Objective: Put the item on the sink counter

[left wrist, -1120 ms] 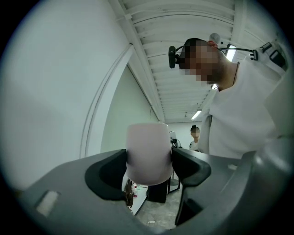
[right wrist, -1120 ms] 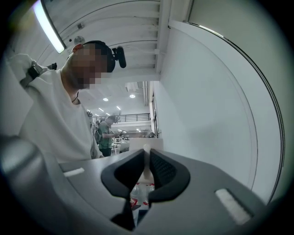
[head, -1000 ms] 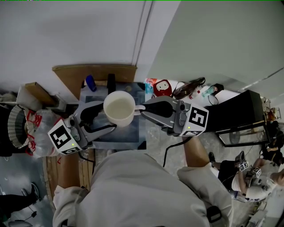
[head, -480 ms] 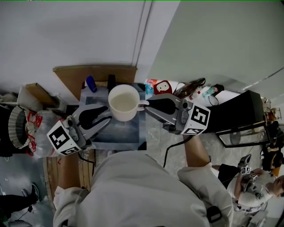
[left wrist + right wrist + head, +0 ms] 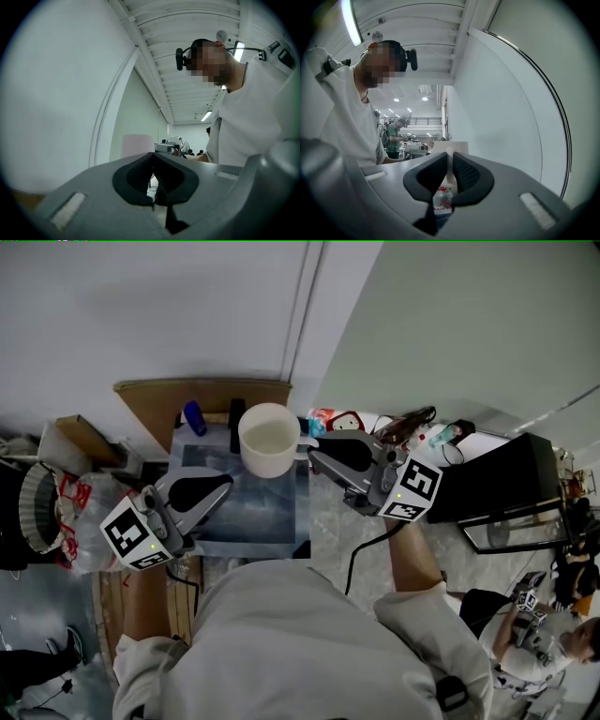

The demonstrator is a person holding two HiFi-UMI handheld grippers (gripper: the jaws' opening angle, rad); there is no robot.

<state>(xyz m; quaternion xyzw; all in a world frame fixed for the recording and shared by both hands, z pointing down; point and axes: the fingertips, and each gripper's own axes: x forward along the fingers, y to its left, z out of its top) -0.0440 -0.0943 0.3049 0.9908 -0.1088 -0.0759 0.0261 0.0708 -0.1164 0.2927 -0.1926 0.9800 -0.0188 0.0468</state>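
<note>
White wall fills the upper half of the head view. Below it sits a steel sink (image 5: 258, 514), with a brown wooden board (image 5: 202, 395) standing behind it against the wall. A small blue object (image 5: 192, 416) stands at the sink's back edge. Off to the right lies a clutter of packets and cables (image 5: 394, 432) — too small to name.

The white mug (image 5: 269, 439) hangs in the air over the back part of the sink, upright, mouth up. The right tongs (image 5: 305, 448) are clamped on its handle. In the right gripper view the handle shows as a pale strip pinched between the dark pads, with the mug's body just beyond the tips.

The left tongs (image 5: 225, 487) are lower and nearer the person, apart from the mug, over the sink's left side. Their jaws have just been closing and now meet — nothing is between them. In the left gripper view the mug shows beyond the tips as a pale cylinder, with the person's white sleeve to its right.
</note>
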